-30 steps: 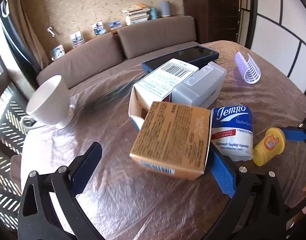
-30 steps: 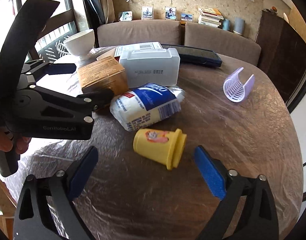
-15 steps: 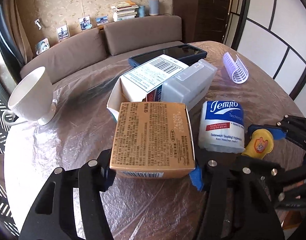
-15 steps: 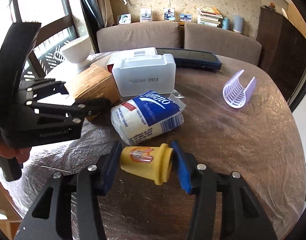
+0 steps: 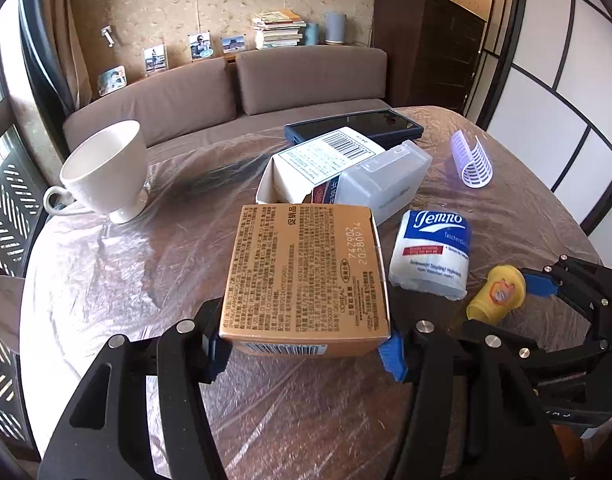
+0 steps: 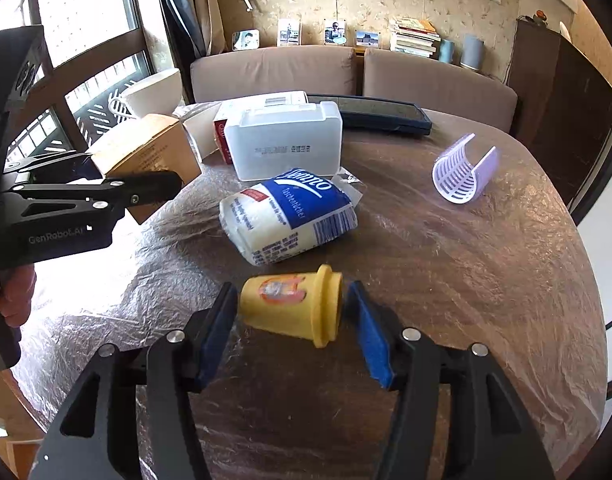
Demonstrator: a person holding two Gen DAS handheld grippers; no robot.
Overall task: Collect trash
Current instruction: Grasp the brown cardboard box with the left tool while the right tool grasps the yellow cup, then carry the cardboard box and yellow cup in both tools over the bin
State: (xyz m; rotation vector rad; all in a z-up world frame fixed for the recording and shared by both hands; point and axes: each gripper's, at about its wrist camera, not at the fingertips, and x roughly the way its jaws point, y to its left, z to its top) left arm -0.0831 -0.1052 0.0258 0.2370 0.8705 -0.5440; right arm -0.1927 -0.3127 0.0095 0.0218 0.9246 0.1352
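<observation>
My left gripper [image 5: 306, 350] is shut on a tan cardboard box [image 5: 301, 276] and holds it above the table; the box also shows in the right wrist view [image 6: 145, 160]. My right gripper [image 6: 293, 332] is shut on a small yellow plastic cup [image 6: 293, 310] lying on its side; it shows at the right of the left wrist view [image 5: 496, 292]. A white and blue Tempo tissue pack [image 6: 289, 216] lies just beyond the cup and to the right of the box [image 5: 430, 256].
A white plastic container [image 6: 287, 144], an open red and white carton [image 5: 318, 168], a dark phone [image 5: 354, 128], a white cup [image 5: 105, 172] and a lilac mesh clip [image 6: 462, 172] stand on the plastic-covered round table [image 6: 466, 280]. A sofa lies behind.
Both grippers closed, the left on the tan box, the right on the yellow cup. The left gripper has since raised the box slightly and drawn it back.
</observation>
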